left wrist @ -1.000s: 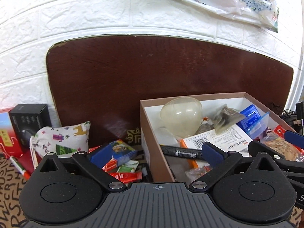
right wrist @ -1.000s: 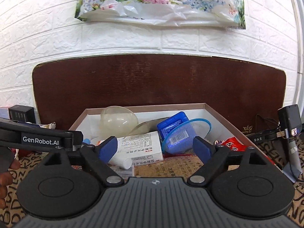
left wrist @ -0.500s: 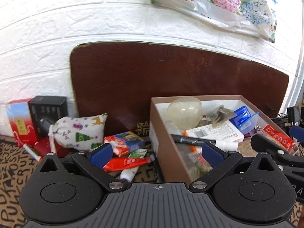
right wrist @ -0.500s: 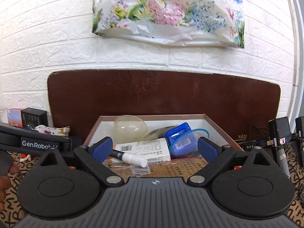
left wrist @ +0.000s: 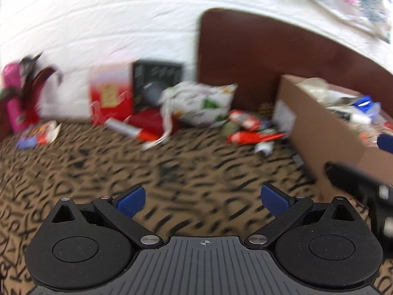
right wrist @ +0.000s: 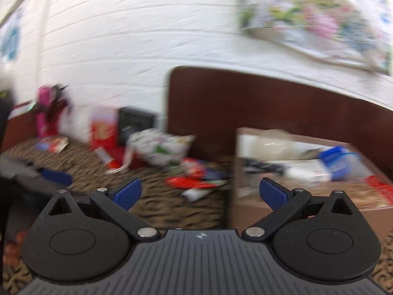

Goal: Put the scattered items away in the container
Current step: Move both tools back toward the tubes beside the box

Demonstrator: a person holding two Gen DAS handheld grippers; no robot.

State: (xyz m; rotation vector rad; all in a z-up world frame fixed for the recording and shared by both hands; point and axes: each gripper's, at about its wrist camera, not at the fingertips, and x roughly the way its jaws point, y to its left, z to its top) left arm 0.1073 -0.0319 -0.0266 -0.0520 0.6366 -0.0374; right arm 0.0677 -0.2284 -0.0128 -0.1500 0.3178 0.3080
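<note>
The brown cardboard box (left wrist: 316,123) stands at the right, holding several items; it also shows in the right wrist view (right wrist: 245,196). Scattered to its left lie a red packet (left wrist: 253,137), a white tube (left wrist: 264,147), a printed fabric pouch (left wrist: 203,105) and a red-and-silver marker (left wrist: 132,130). The pouch (right wrist: 159,147) and red packet (right wrist: 194,183) also show in the right wrist view. My left gripper (left wrist: 201,199) is open and empty above the patterned cloth, short of the items. My right gripper (right wrist: 200,193) is open and empty, level with the box's left wall. Both views are blurred.
A red carton (left wrist: 110,98) and a black box (left wrist: 157,81) stand against the white brick wall. A pink bottle (left wrist: 14,98) and a small packet (left wrist: 39,135) lie far left. A dark brown board (left wrist: 270,56) leans behind the box. The right gripper's body (left wrist: 356,182) intrudes at right.
Both grippers have swung left and pulled back from the box. The box has shifted to the right of both views and the scattered items on the cloth have come into view.
</note>
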